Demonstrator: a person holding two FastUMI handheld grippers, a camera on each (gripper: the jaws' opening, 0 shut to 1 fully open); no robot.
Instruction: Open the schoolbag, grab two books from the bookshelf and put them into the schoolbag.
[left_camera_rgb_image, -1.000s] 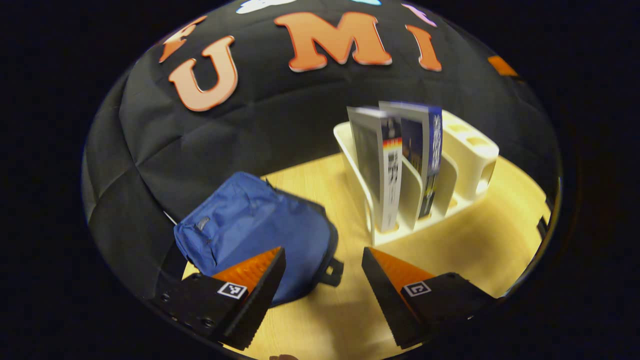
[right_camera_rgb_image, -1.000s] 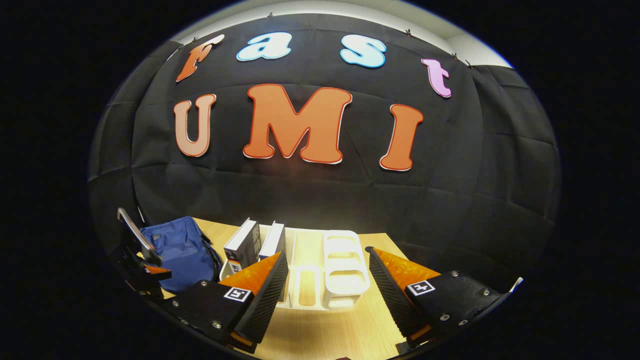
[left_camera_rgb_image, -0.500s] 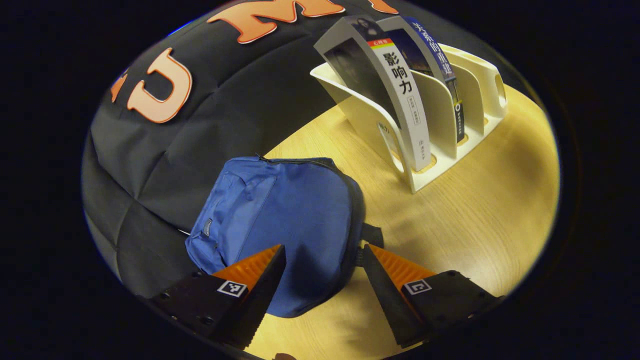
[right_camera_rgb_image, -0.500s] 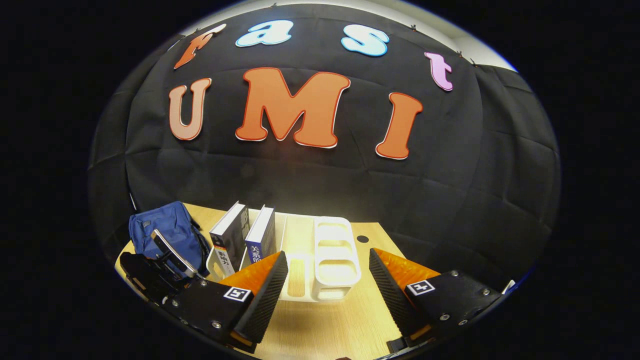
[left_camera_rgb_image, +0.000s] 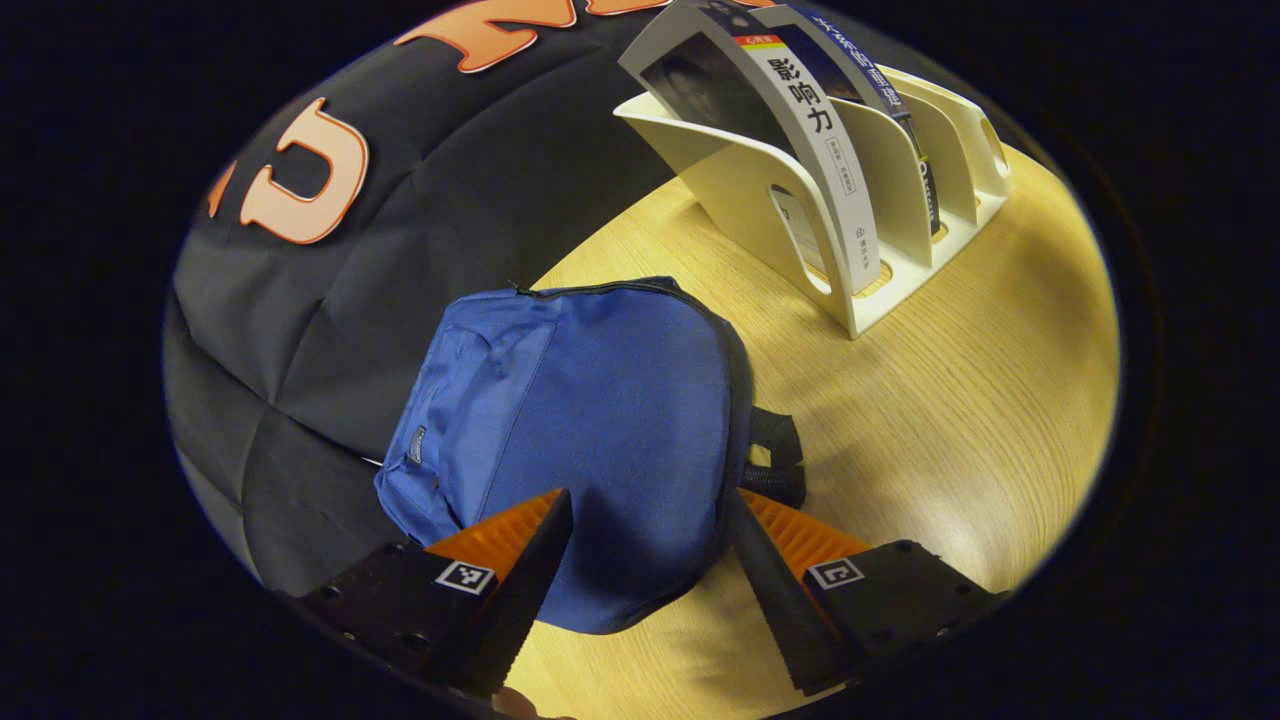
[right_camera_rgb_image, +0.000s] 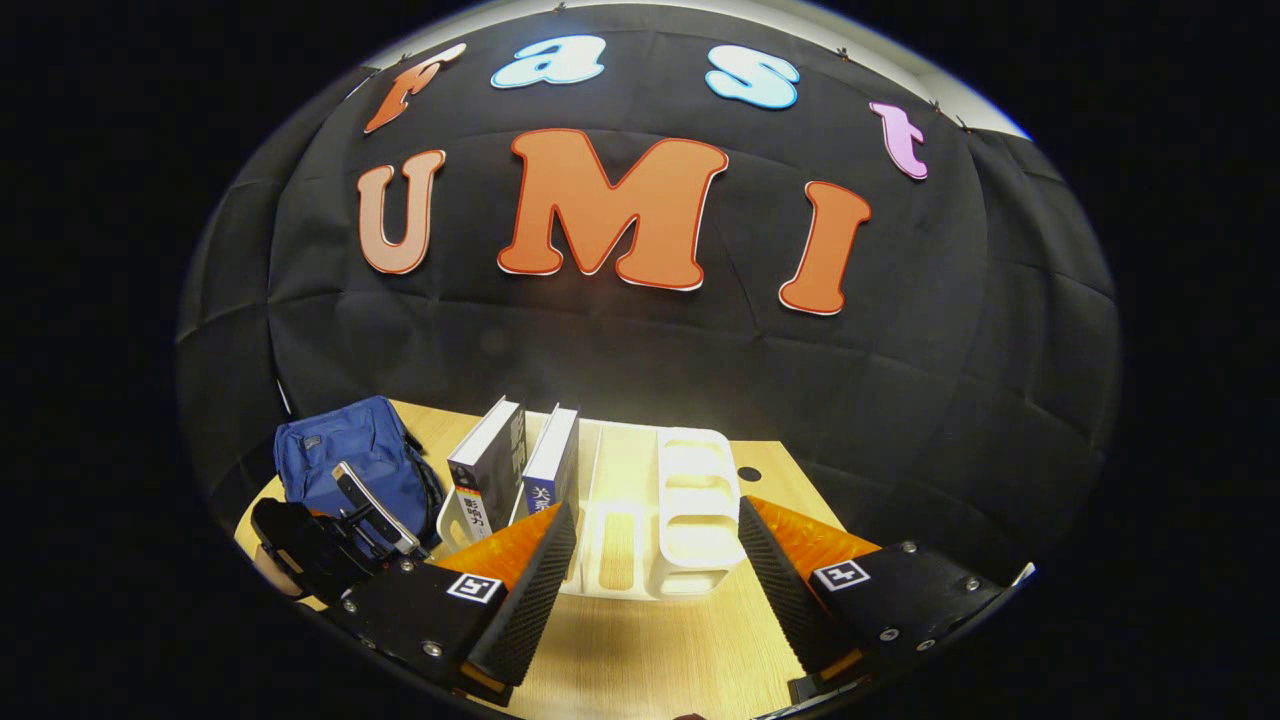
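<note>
Your wooden table (left_camera_rgb_image: 960, 400) carries a cream bookshelf (left_camera_rgb_image: 900, 170) against the black cloth wall (left_camera_rgb_image: 330, 300), with two books standing in its slots nearest the bag: a white-spined book (left_camera_rgb_image: 830, 180) and a blue-spined book (left_camera_rgb_image: 880, 90) behind it. The shelf's remaining slots and cup compartments (right_camera_rgb_image: 690, 500) sit farther along. The blue schoolbag (left_camera_rgb_image: 600, 420) lies flat on the table beside the shelf, its zipper closed, its black strap (left_camera_rgb_image: 775, 455) trailing toward the shelf. Your left gripper (left_camera_rgb_image: 645, 560) hangs just over the bag's near edge, fingers spread wide, holding nothing. Your right gripper (right_camera_rgb_image: 655, 575) faces the bookshelf from the front, fingers likewise spread and empty, with the books just left of its left finger.
</note>
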